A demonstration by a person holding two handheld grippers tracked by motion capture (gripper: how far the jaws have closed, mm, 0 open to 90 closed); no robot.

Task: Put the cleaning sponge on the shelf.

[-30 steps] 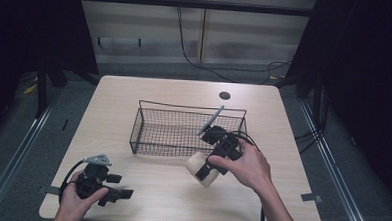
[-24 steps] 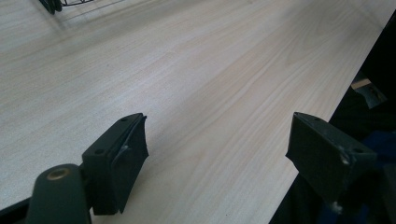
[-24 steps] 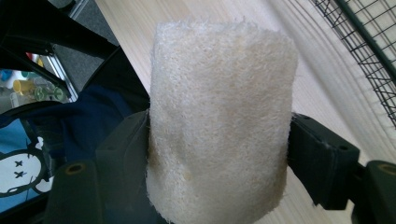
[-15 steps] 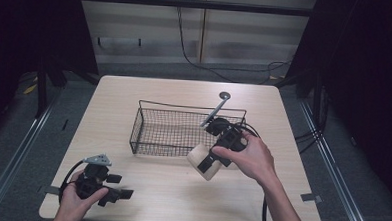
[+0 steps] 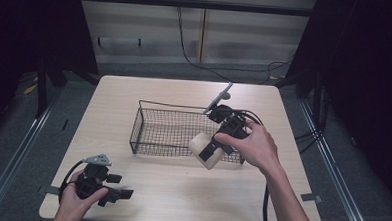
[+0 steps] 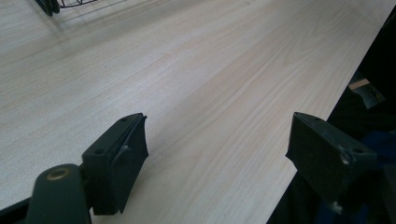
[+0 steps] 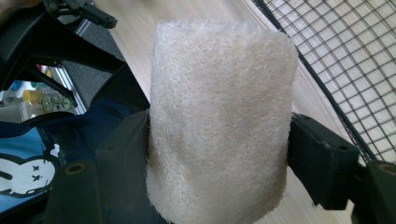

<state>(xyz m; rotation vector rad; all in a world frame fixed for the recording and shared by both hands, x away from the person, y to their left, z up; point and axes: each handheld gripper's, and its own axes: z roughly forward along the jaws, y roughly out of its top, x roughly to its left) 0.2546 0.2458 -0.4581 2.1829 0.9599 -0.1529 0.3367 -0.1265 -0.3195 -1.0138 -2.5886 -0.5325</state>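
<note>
Right tool [image 5: 213, 150] pinching a cream fibrous cylinder, apparently a loofah sponge [image 5: 205, 150], with both black pads pressed into its sides in the right gripper view [image 7: 219, 121]. Compared with the high view a second ago: sponge lifted off the bench [image 5: 180, 190] and carried up and toward the near right corner of the wire basket [image 5: 148, 123]; now suspended at the near wall of that basket, overlapping the rim in the high view, not yet inside. Grip unchanged over that interval, with no visible slip of the sponge between the pads. Left tool [image 5: 111, 196] resting near the front left corner of the bench, in the same place as a second ago, jaws spread wide with nothing but bare wood between them in the left gripper view [image 6: 224, 154]. Judged consequence: pick-up complete, transfer to the basket under way; remaining steps likely a further advance over the near wall, a descent into the mesh floor, then release. Soft, compressible material: firm squeeze tolerated, rebound on release to be expected
</note>
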